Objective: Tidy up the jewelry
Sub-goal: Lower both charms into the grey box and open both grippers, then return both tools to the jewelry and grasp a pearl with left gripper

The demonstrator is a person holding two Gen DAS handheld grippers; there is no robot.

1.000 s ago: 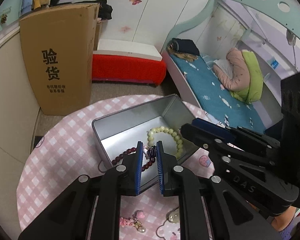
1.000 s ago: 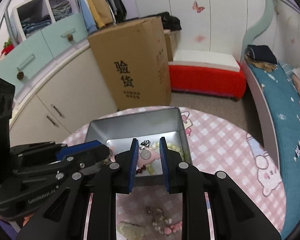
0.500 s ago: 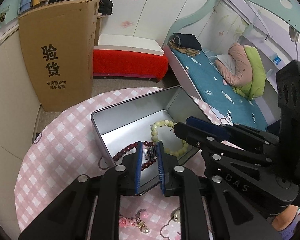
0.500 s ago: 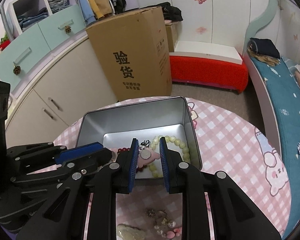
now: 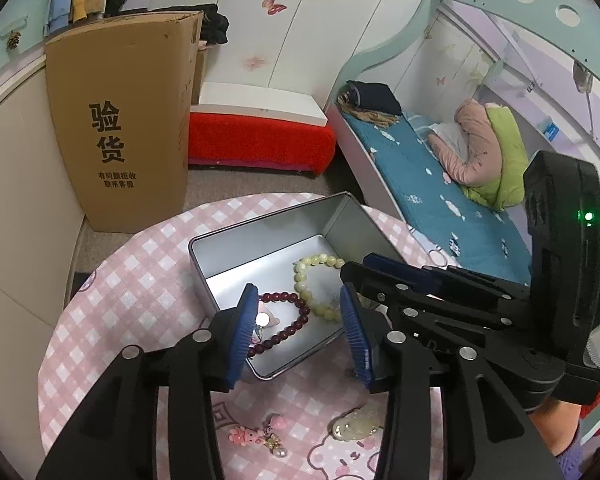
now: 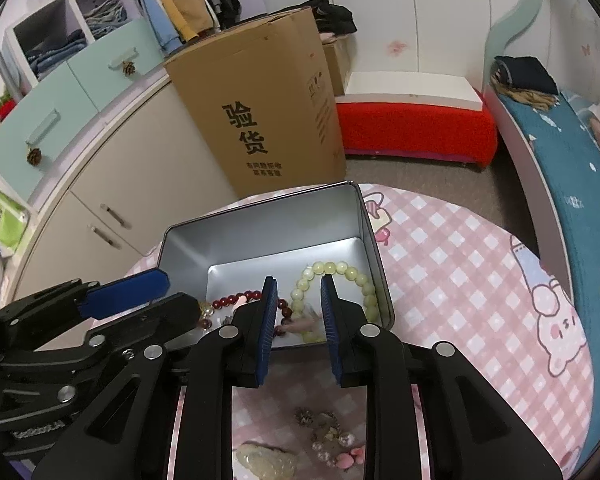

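**Ana:** Looking into the silver tin (image 5: 260, 236), what is already stored?

**Ben:** Three things lie on its floor: a pale green bead bracelet (image 5: 316, 276) toward the far right corner, a dark red bead bracelet (image 5: 292, 328) by the near wall, and a small pink charm (image 5: 265, 319) inside the red loop.

**Ana:** And the tongs?

**Ben:** The left tongs (image 5: 300, 332) hang over the tin's near wall. Their jaws are opening, and no pad presses on anything. The right tongs (image 6: 298, 320) stand narrow above the tin's near right side, and I see nothing pinched (a pink blur shows in the gap, but seems to lie beyond it).

**Ana:** What is left outside?

**Ben:** On the counter (image 5: 140, 280), on the near side of the tin, lie a pink charm cluster (image 5: 256, 436) and a pale jade-like pendant (image 5: 356, 428).

**Ana:** How would they handle?

**Ben:** The pendant looks hard, smooth and likely to chip, so I would close gently across its flat faces near the middle. The cluster looks light and floppy. I would take it at its metal clasp, because the dangling pearls would probably slip away.
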